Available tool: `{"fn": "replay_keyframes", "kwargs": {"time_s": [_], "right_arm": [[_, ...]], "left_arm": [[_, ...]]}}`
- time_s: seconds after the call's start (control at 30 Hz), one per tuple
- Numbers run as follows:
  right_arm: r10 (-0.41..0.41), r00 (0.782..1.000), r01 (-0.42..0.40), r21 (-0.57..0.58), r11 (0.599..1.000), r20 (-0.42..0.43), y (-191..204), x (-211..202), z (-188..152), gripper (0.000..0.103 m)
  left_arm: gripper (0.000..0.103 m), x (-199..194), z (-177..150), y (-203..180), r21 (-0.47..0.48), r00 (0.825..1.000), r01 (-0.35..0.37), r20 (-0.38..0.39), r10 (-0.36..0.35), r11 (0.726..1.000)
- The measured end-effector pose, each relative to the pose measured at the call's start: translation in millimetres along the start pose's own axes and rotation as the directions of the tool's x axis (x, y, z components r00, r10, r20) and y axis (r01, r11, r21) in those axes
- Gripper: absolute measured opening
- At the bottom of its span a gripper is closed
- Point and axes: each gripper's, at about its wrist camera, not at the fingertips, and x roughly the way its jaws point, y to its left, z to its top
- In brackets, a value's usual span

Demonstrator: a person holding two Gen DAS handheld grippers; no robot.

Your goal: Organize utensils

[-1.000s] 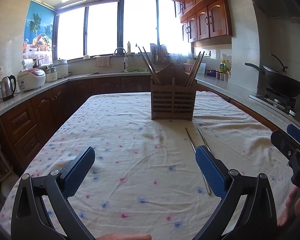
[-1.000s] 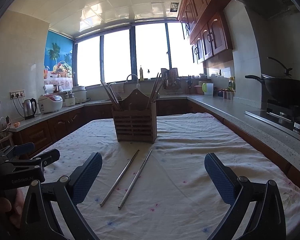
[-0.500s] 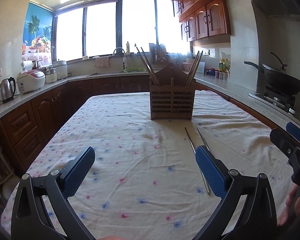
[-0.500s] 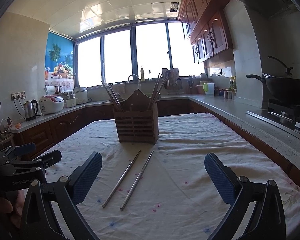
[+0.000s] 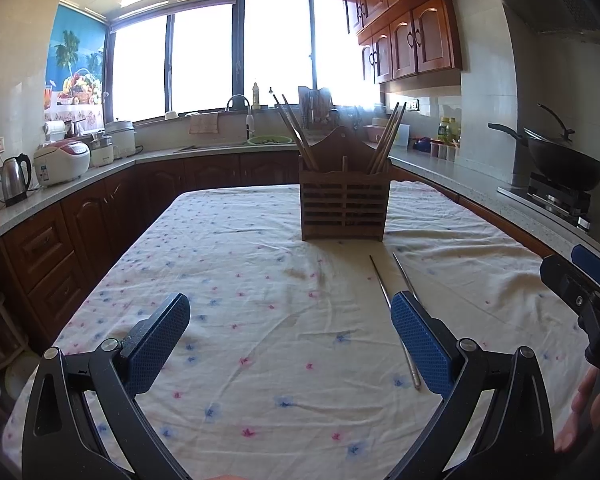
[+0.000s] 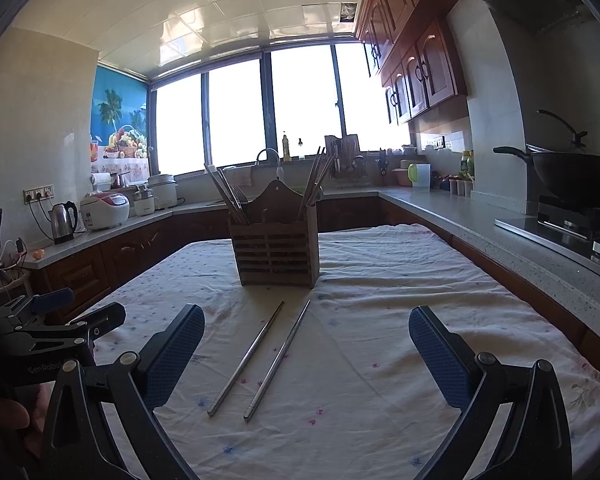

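Two metal chopsticks (image 6: 260,356) lie side by side on the flowered tablecloth (image 6: 379,320), in front of a slatted wooden utensil holder (image 6: 278,250) with wooden chopsticks standing in both ends. My right gripper (image 6: 305,340) hovers open above the near ends of the metal pair. In the left wrist view the same metal chopsticks (image 5: 383,292) run partly behind my right-hand finger (image 5: 419,344), and the holder (image 5: 343,208) stands further back. My left gripper (image 5: 290,336) is open over bare cloth, left of the chopsticks, holding nothing.
Brown kitchen counters surround the table. A kettle (image 5: 14,178) and rice cooker (image 5: 62,162) sit on the left counter, a black wok (image 5: 563,162) on the stove at right. The right gripper's body (image 5: 579,288) shows at the left view's right edge.
Both views have tilted slightly, shifting the holder and chopsticks a little lower in frame. Both grippers stay open and nothing was taken hold of.
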Motion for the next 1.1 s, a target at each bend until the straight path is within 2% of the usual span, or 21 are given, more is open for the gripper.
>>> {"fn": "replay_keyframes", "kwargs": {"time_s": [1.1], "right_arm": [[0.009,1.000,-0.009,0.003,1.000,-0.015,5.0,4.3,-1.0,0.103]], "left_arm": [[0.103,2.1,2.4,3.4,0.001,1.000,0.008,-0.006,-0.008,1.000]]}}
